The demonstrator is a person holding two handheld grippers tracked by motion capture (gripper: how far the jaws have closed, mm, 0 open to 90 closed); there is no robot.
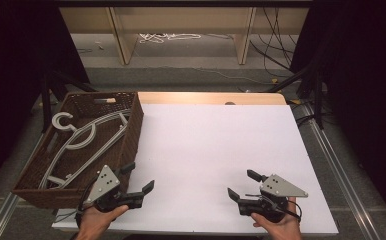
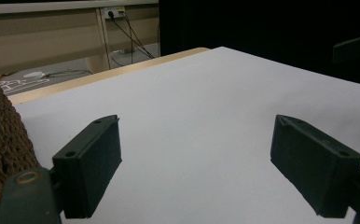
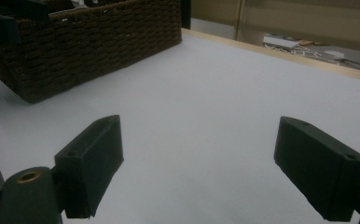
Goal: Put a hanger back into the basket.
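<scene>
At the left of the frame, grey hangers (image 1: 83, 142) lay stacked in a wicker basket (image 1: 131, 131). Both the left gripper (image 1: 137, 177) and the right gripper (image 1: 242, 183) hovered low, jaws spread wide and empty. The hangers looked light, stiff and tangle-prone; the hook or shoulder bar seemed the best grip.

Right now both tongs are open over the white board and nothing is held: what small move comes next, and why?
Probably swing the left tongs left and up over the wicker basket rim toward the grey hangers. Those tongs sit open and empty right beside the basket's near corner, while the right tongs hover open farther off over the bare white board.
</scene>
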